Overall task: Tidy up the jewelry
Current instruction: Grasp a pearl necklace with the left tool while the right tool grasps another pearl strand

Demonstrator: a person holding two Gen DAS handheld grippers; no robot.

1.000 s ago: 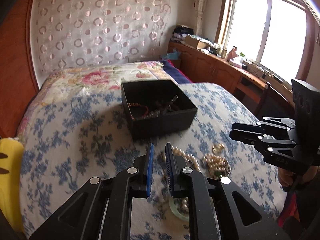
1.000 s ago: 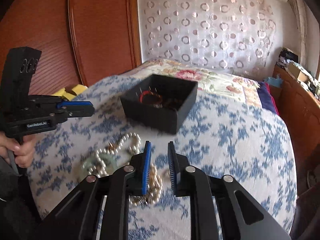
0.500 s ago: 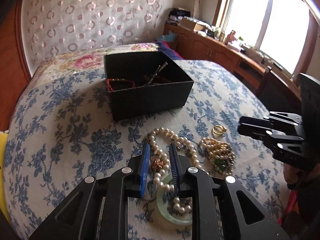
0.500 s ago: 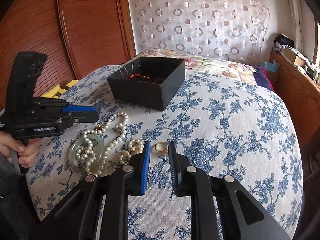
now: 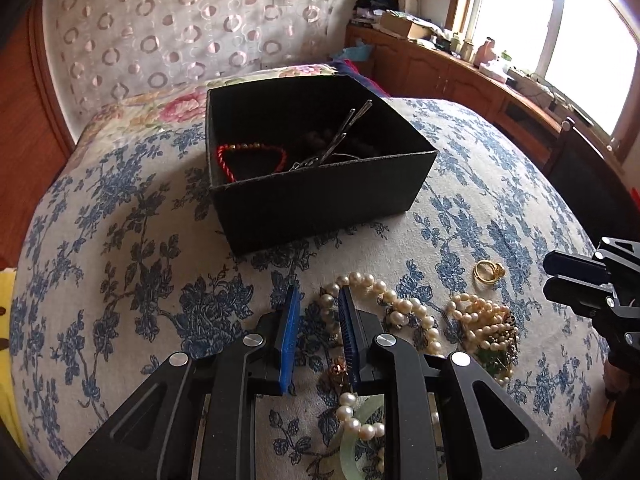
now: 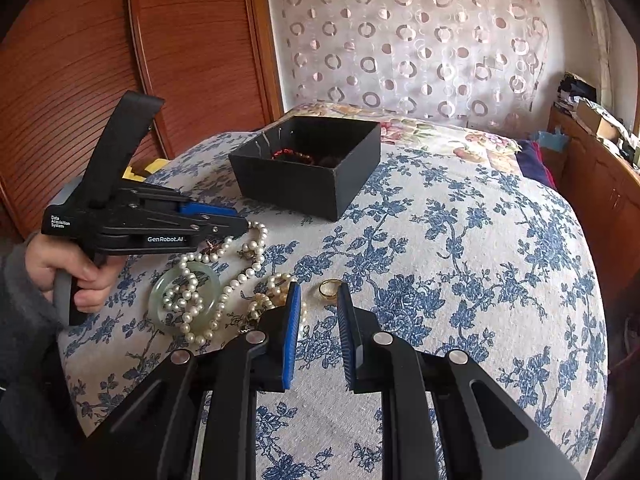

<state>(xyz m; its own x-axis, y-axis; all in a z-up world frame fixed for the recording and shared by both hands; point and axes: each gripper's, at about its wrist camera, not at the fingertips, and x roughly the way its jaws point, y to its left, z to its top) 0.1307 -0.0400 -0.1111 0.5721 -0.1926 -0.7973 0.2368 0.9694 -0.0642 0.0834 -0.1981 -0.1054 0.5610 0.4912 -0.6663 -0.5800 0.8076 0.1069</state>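
Note:
A black open box [image 5: 320, 196] stands on the blue-flowered bedspread, holding a red cord bracelet [image 5: 250, 156] and metal hairpins [image 5: 340, 136]; it also shows in the right wrist view [image 6: 308, 176]. Nearer lie a long pearl necklace [image 5: 400, 308], a bunched pearl strand [image 5: 488, 324], a gold ring [image 5: 488, 270] and a pale green jade bangle [image 6: 184, 296]. My left gripper [image 5: 318, 296] is open and empty, low over the near end of the pearl necklace. My right gripper [image 6: 318, 292] is open and empty, just short of the gold ring [image 6: 330, 288].
A wooden headboard panel [image 6: 140, 60] rises at the left. A patterned curtain [image 6: 420, 40] hangs behind the bed. A wooden cabinet [image 5: 460, 76] with clutter runs under the window at the right. A yellow object [image 5: 8, 340] lies at the bed's left edge.
Both grippers have moved down and forward toward the jewelry. The left now hovers over the pearl necklace, the right faces the gold ring. Both stay open.

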